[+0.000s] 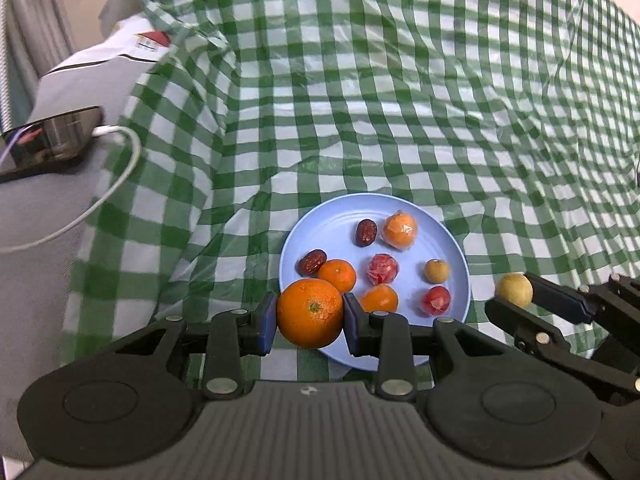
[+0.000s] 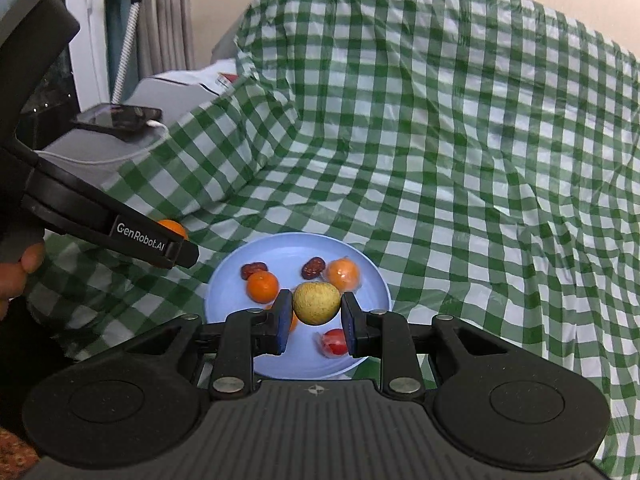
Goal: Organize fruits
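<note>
My left gripper is shut on a large orange, held just over the near left rim of a light blue plate. My right gripper is shut on a small yellow-green round fruit above the same plate. In the left wrist view that right gripper shows at the right, off the plate's rim, with its fruit. On the plate lie two dark red dates, small oranges, wrapped red fruits and a small yellow fruit.
A wrinkled green-and-white checked cloth covers the surface and rises behind the plate. At the left a phone with a white cable lies on a grey surface. A person's hand holds the left gripper's handle.
</note>
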A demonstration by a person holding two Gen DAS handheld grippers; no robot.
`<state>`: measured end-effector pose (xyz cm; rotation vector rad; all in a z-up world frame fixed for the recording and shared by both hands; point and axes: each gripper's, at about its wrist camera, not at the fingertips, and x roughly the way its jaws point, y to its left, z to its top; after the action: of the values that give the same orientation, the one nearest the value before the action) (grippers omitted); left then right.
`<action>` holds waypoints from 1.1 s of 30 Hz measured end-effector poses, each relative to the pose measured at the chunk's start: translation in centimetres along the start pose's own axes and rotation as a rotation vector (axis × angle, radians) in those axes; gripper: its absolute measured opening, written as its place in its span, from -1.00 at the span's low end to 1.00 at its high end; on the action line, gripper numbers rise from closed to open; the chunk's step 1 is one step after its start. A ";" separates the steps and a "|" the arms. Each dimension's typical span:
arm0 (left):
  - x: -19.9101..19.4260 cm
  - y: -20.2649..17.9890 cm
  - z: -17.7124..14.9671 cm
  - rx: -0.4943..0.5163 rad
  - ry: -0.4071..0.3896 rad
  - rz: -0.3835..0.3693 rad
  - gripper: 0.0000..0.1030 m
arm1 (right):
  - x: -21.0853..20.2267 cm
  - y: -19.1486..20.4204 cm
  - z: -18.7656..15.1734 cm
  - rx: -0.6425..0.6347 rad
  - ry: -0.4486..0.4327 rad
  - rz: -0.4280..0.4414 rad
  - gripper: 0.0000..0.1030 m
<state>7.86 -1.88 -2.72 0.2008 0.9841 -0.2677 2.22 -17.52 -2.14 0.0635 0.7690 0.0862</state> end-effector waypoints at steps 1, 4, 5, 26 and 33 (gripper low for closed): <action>0.6 -0.2 0.4 0.010 0.008 0.001 -0.27 | 0.7 -0.2 0.1 0.004 0.006 -0.003 -0.47; 2.5 -0.7 1.3 0.035 0.030 0.009 -0.27 | 2.8 -0.8 0.3 0.013 0.027 -0.012 -0.47; 3.1 -0.9 1.6 0.042 0.038 0.014 -0.27 | 3.4 -1.0 0.4 0.017 0.035 -0.014 -0.47; 9.3 -2.7 3.5 0.145 0.118 0.041 0.99 | 9.8 -2.2 -0.4 -0.019 0.129 -0.007 0.76; 4.4 -2.6 1.2 0.124 0.119 0.073 0.99 | 4.2 -1.1 -1.2 0.006 0.120 -0.011 0.97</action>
<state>10.35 -5.31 -5.90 0.3686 1.0769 -0.2527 4.43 -18.14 -6.00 0.0598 0.8898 0.0774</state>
